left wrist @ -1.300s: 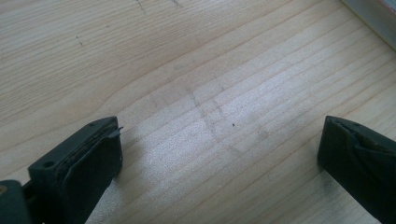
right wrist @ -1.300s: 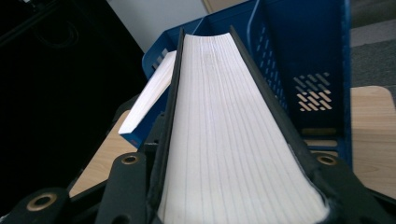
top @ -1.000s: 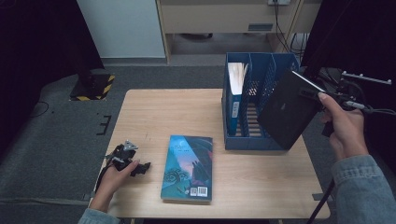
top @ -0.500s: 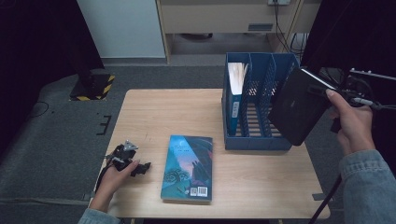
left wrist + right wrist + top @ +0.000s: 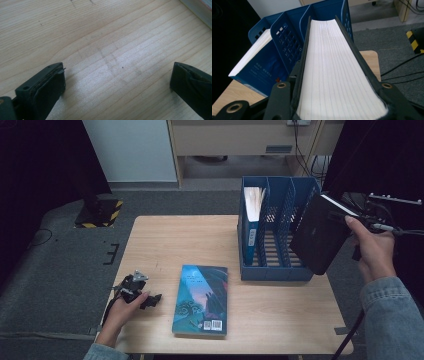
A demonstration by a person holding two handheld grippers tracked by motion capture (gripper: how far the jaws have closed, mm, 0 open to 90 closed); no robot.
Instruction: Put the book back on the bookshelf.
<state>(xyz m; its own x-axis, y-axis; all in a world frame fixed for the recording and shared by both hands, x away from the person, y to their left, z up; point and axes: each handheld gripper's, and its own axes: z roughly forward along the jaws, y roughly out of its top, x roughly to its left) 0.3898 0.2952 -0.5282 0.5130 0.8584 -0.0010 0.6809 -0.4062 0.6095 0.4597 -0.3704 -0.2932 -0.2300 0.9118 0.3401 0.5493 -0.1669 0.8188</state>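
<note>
Grey carpet and a dark room surrounded a light wooden tabletop (image 5: 170,245) in the high view. At its right end stood a blue file rack (image 5: 277,232) with one book (image 5: 251,220) already upright in its left slot, and a teal-covered book (image 5: 201,300) lay flat near the front edge. The right claw (image 5: 350,217) held a black-covered book (image 5: 320,232) tilted in the air just beside the rack's right slot. The left claw (image 5: 145,297) rested on the wood, well apart from all that.

Left gripper view: the jaws stood wide apart over bare wood, holding nothing.

Right gripper view: the jaws were clamped on both covers of the black book, thick white page block (image 5: 334,72) between them, rack slots (image 5: 312,22) right ahead. It looked like a chunky hardcover, so probably heavy and stiff, with smooth covers that could slip. Gripping across the covers near one end seemed sensible, though the weight hanging past the jaws would want to swing.
</note>
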